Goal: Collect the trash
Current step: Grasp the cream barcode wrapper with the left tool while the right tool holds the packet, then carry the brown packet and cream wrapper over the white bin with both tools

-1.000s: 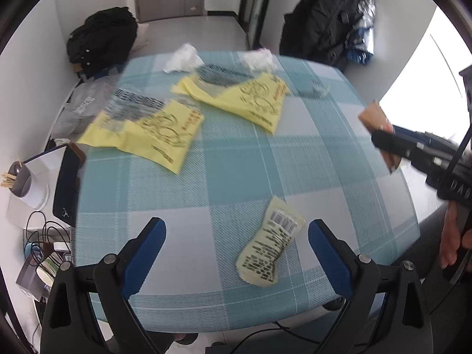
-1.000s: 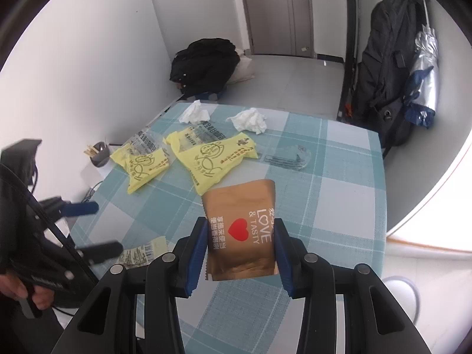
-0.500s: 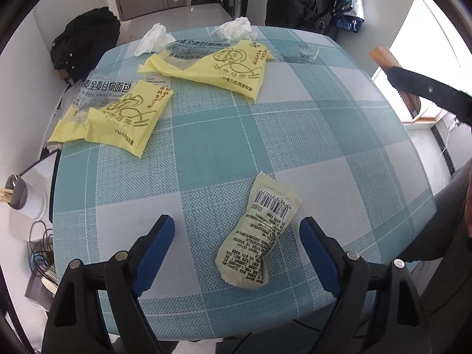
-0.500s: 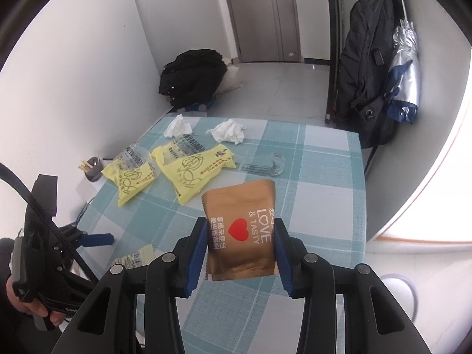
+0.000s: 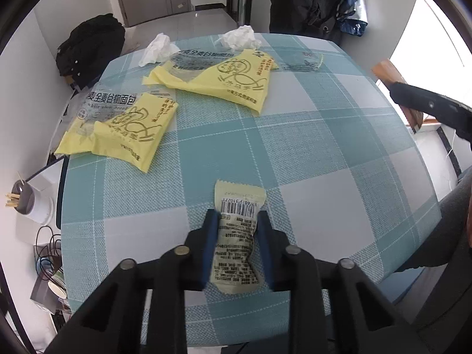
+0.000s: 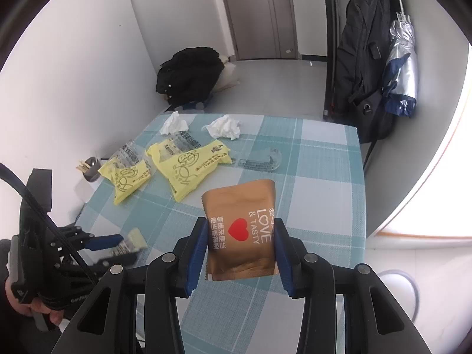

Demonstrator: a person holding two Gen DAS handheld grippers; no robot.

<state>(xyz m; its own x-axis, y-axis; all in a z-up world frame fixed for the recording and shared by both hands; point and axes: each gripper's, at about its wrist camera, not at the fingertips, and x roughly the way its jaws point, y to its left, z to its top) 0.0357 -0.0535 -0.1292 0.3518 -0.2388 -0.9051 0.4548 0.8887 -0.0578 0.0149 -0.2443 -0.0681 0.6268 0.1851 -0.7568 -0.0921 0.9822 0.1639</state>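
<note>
While the left claw [image 5: 236,236] pinches it, the pale wrapper [image 5: 237,236] runs lengthwise.

The brown pouch [image 6: 240,230] reads "LOVE & TASTY".

My right gripper [image 6: 240,243] clamps a brown pouch [image 6: 240,224] with a red heart above the checked tablecloth [image 6: 321,194]. At lower left my left gripper [image 6: 118,247], its jaws just closing, pinches a pale wrapper [image 6: 132,240]. Farther off lie two yellow bags [image 6: 183,171] and crumpled tissues [image 6: 224,126].
</note>
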